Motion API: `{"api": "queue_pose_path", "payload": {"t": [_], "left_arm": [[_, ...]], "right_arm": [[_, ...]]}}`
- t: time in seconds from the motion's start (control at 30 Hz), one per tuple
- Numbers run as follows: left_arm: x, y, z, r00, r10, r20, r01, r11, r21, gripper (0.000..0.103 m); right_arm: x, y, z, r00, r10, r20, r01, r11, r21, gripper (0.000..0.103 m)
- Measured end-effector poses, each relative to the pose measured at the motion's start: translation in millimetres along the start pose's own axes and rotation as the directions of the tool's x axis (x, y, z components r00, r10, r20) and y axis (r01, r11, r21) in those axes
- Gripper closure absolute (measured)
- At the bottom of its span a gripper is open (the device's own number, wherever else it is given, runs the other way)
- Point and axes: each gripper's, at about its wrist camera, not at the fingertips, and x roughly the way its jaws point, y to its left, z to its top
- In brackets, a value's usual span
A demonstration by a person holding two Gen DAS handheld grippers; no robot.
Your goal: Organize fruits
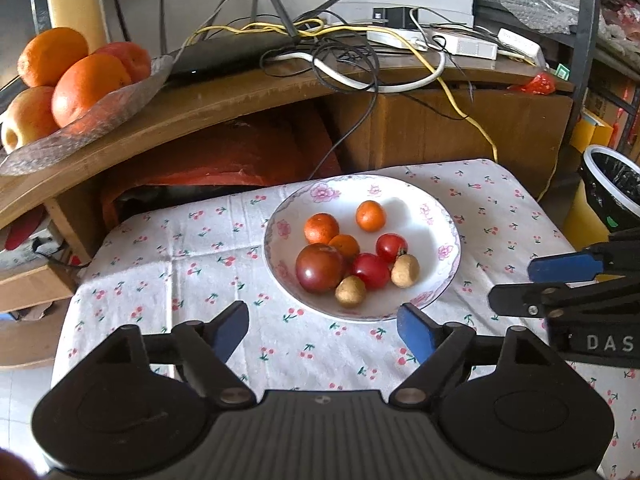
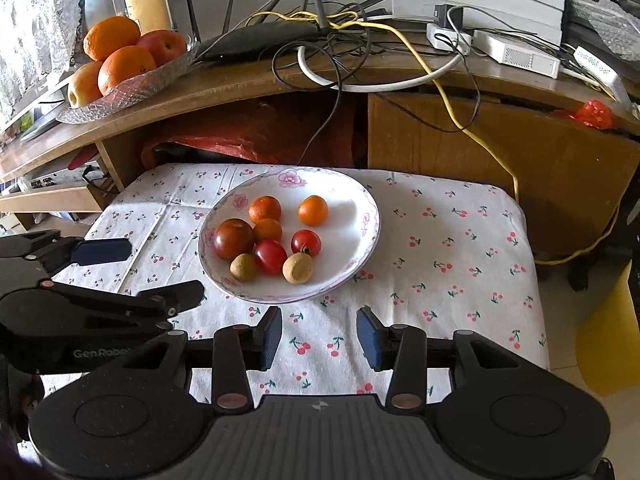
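Plate of small fruits sits mid-cloth toward its far edge, both left gripper and right gripper empty, fingers wide, near the front edge; fruits look light, round, roll-prone, tomatoes soft, so pinch gently across the middle.

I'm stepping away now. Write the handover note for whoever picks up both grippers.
Left gripper: open, empty, hovering just short of the floral plate.
Right gripper: open, empty, also near the plate's front edge.
On the plate: three small oranges, one large dark tomato, two small red tomatoes, two tan round fruits.
Done: nothing visibly sorted.
Left: all sorting.
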Motion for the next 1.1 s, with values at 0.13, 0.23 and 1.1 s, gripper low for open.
{"api": "queue_pose_path", "payload": {"t": [0.13,0.23,1.1], "left_arm": [[-5.1,2.1,-5.7,1.0,0.008,-0.001,-0.008,1.0,-0.026,0.005],[-8.5,-0.6,-12.2,0.999,0.039,-0.002,-0.039,0.999,-0.02,0.001],[-44.7,-14.4,-42.6,0.994,0.106,0.003,-0.106,0.994,-0.039,0.0]], "right_arm": [[-4.1,0.0,-4.2,1.0,-0.003,0.0,0.003,1.0,0.01,0.066],[-7.8,0.6,-8.1,1.0,0.001,0.001,-0.001,1.0,0.018,0.064],[-40.5,10.8,-43.3,1.0,0.014,0.008,-0.015,0.998,0.064,0.062]]}}
